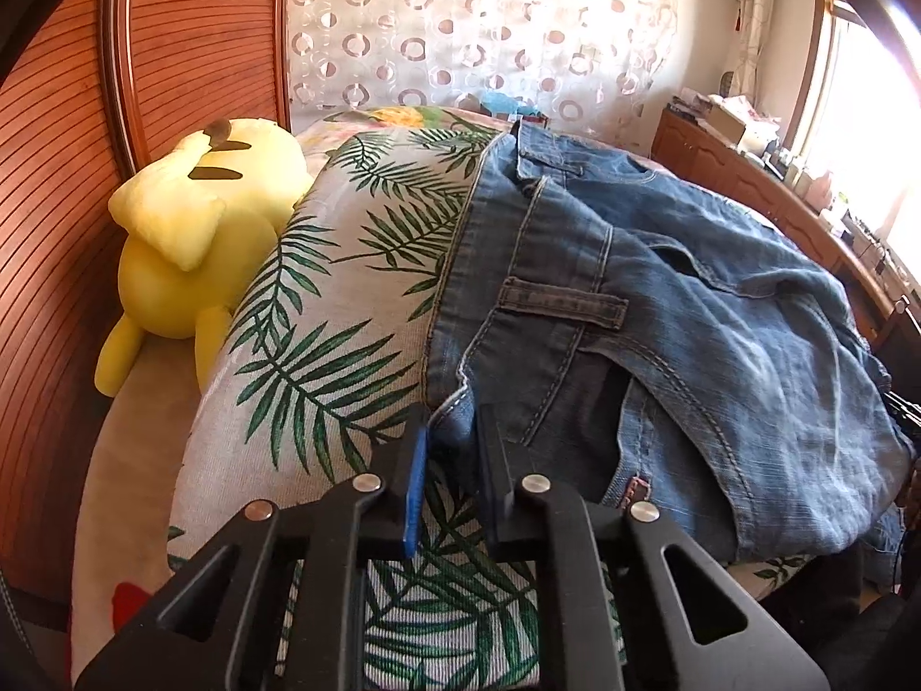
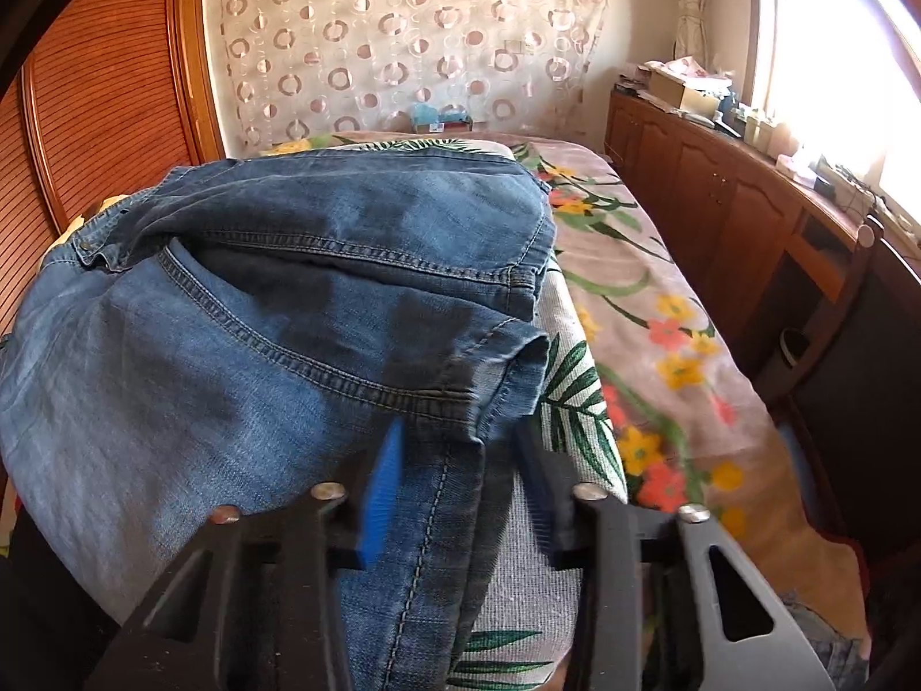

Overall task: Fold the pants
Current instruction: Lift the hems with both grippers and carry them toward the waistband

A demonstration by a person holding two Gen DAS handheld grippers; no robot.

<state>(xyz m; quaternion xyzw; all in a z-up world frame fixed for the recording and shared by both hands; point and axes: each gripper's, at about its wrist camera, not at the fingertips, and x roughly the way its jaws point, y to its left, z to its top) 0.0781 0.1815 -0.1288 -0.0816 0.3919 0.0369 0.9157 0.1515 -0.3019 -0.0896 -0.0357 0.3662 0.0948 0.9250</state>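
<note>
From the left wrist view, the left tool [image 1: 452, 449], black-framed with blue pads, had its fingers drawn close around a corner of the faded blue denim pants [image 1: 662, 299]. The cloth's edge, at the waistband end with its belt loop, sat between the two fingers, which looked pressed onto it. The pants lay bunched on a grey bedspread printed with green palm leaves [image 1: 345, 299], covering the right half of that view. A yellow plush toy [image 1: 190, 242] lay beside the bedspread on the left, against a reddish slatted wooden panel [image 1: 57, 173]. A curtain patterned with rings [image 1: 489, 29] hung behind the bed, and a brown wooden cabinet [image 1: 742, 178] cluttered with small items ran along under a bright window on the right.

From the right wrist view, the right tool [image 2: 455, 460] had its fingers set either side of a folded hem of the same pants [image 2: 259, 316]. The fingers were blurred, so I could not tell whether the pads actually pressed the cloth; a thick fold of denim filled the gap between them. The pants were heaped across the left and middle of the view on the leaf-printed bedspread [image 2: 570, 380], which lay over a pinkish bed sheet with orange and yellow flowers [image 2: 662, 334]. The cabinet [image 2: 719, 173] stood to the right.
</note>
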